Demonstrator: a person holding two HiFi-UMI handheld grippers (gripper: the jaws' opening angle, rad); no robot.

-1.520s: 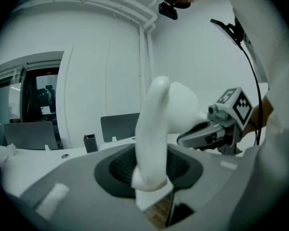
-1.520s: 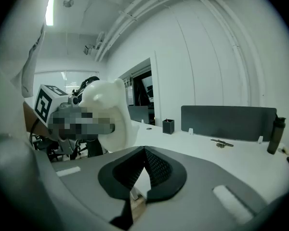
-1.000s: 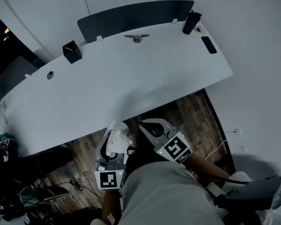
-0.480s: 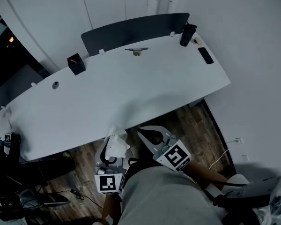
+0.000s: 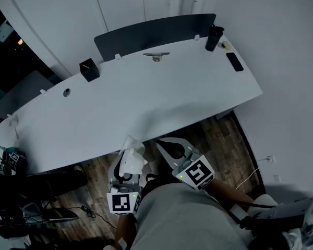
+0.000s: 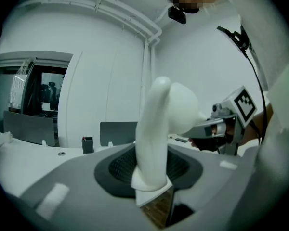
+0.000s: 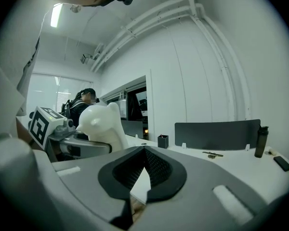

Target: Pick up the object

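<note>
A white animal figurine (image 5: 130, 158) stands upright between the jaws of my left gripper (image 5: 127, 165), which is shut on its base. In the left gripper view the figurine (image 6: 157, 129) rises from the pads, filling the middle, with my left gripper (image 6: 153, 184) closed round its foot. My right gripper (image 5: 166, 146) is held just to the right of it, shut with nothing between its jaws (image 7: 142, 179). From the right gripper view the figurine (image 7: 103, 124) shows at the left, its snout turned left. Both grippers hang over the wooden floor, short of the desk edge.
A long white desk (image 5: 146, 103) lies ahead, with a grey partition (image 5: 151, 31) at its back. On it stand a black pen cup (image 5: 88, 69), a small metal part (image 5: 156, 56), a dark bottle (image 5: 214, 38) and a black phone (image 5: 235, 61). Cables and gear lie on the floor at left.
Both grippers stay nearly still close to the body, and the figurine remains in the left jaws. Only the head view has shifted a little.
</note>
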